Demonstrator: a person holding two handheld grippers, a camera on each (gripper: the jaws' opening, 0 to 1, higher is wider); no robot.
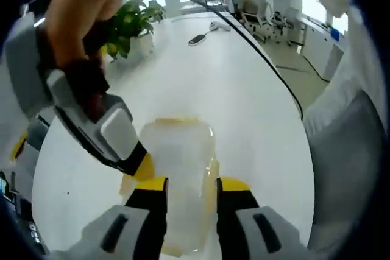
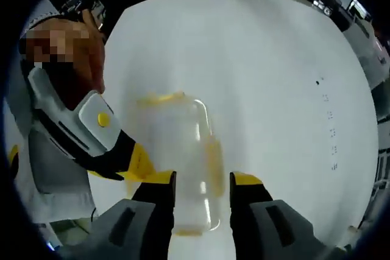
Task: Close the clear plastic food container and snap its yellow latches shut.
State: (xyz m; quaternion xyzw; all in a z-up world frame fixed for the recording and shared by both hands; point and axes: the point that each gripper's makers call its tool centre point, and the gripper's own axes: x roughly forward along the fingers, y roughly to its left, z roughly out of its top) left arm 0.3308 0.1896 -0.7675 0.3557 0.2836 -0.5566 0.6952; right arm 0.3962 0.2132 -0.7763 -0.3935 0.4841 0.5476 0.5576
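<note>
Clear plastic food container (image 1: 180, 168) with yellow latches lies flat on the round white table (image 1: 244, 108), its lid looking down over the base, though blur hides whether it is fully seated. In the left gripper view, the left gripper (image 1: 191, 187) reaches over the near end of the container with its yellow-tipped black jaws spread apart, one on each side of the box and not clamped on it. The right gripper (image 1: 143, 165) comes in from the left of that view, held by a hand (image 1: 82, 10), and its yellow tip sits at the container's side by a yellow latch (image 1: 131, 182); how its jaws stand cannot be told from there. In the right gripper view, the clear container (image 2: 183, 156) sits between the right gripper (image 2: 203, 182) jaws, which are apart and straddle its near end. The left gripper (image 2: 137, 162) enters from the left of that view, its tip touching or just beside the container's edge. A latch (image 2: 159, 98) shows at the far end of the container. Farther along the table stand a green potted plant (image 1: 131, 22) and a small dark device (image 1: 196, 39), with a black cable (image 1: 262, 59) trailing across the tabletop.
</note>
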